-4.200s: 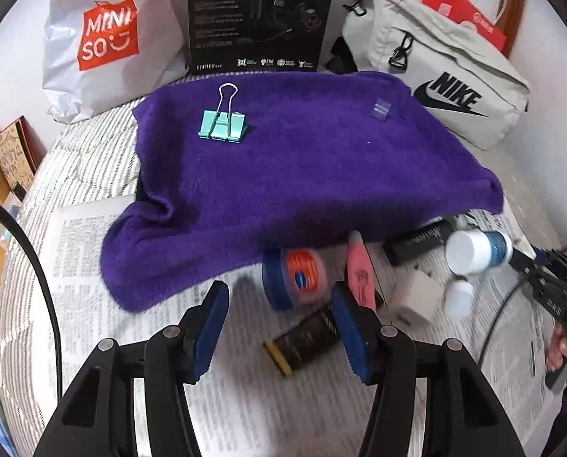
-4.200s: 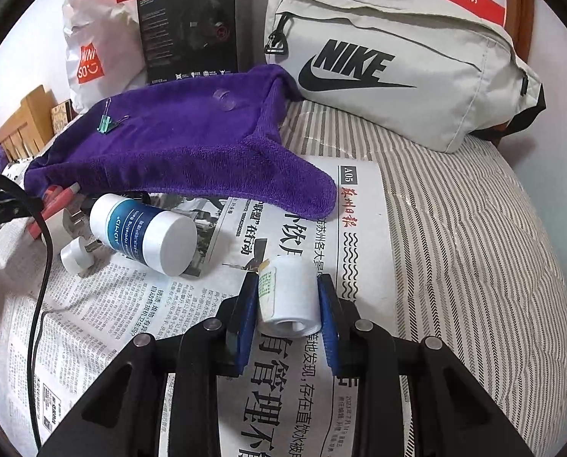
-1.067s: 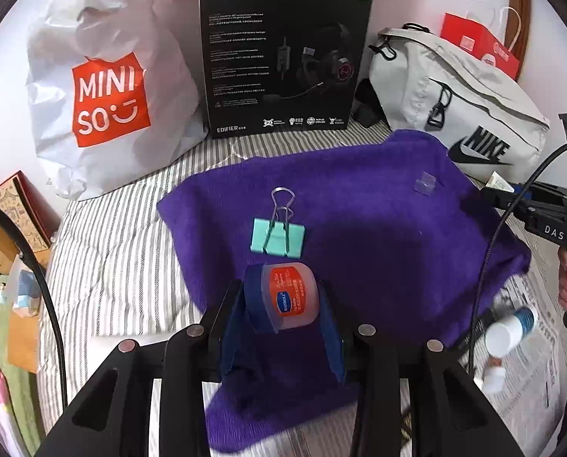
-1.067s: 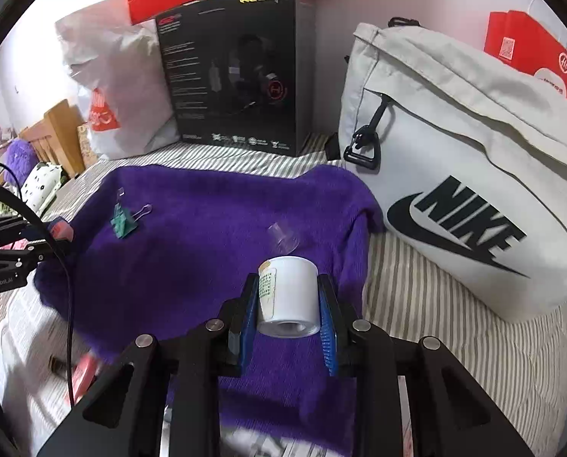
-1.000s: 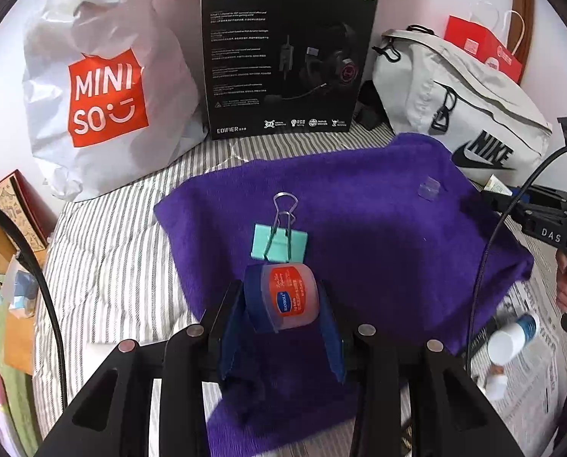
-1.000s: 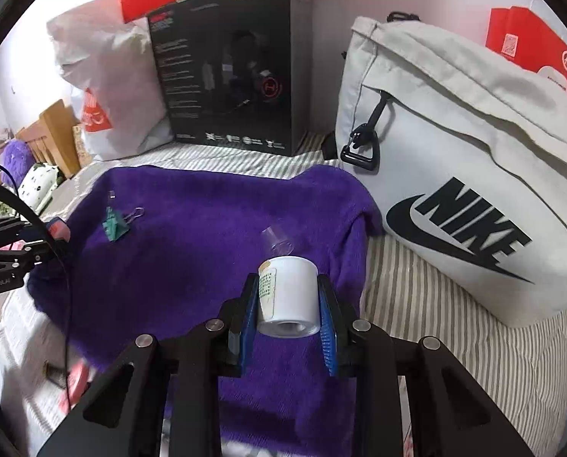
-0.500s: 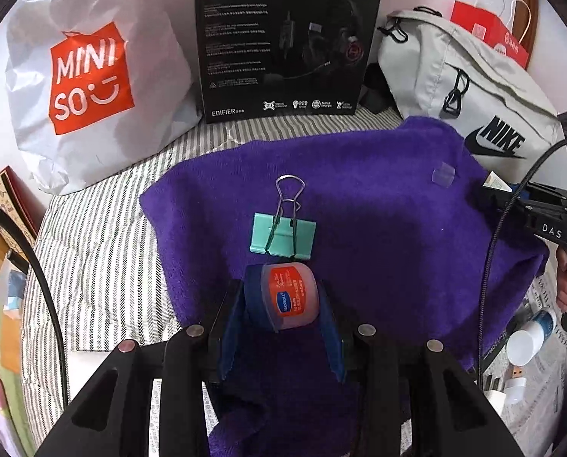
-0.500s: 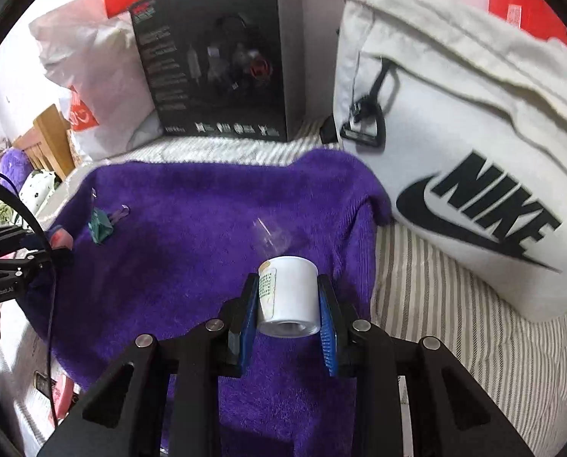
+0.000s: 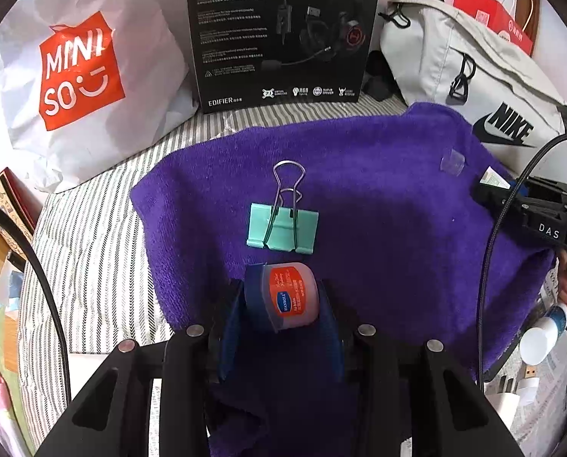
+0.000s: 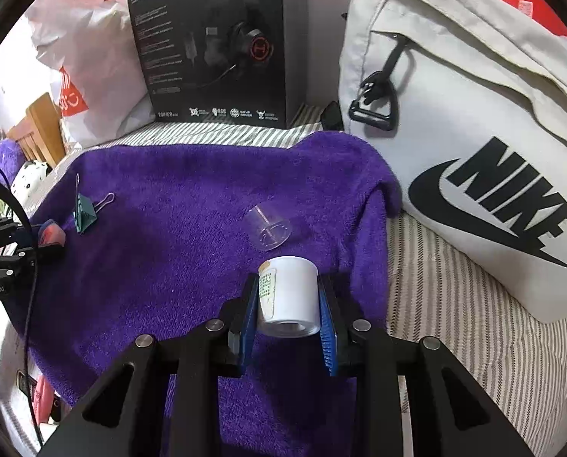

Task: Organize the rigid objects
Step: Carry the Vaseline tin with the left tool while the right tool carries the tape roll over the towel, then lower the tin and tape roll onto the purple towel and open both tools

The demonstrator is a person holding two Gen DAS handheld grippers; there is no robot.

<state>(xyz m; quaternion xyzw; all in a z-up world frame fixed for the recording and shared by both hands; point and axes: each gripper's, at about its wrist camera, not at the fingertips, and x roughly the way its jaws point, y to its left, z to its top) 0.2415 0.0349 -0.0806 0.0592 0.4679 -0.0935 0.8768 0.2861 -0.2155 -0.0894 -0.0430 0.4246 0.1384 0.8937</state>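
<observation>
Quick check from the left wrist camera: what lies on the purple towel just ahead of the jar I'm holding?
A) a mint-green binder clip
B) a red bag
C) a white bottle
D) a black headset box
A: the mint-green binder clip lies flat on the purple towel directly beyond the jar clamped in the left gripper.

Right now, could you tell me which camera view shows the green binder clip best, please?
The left wrist view: the binder clip lies flat on the purple towel, close and central, wire handles visible. The right wrist view shows it small and edge-on at far left.
</observation>
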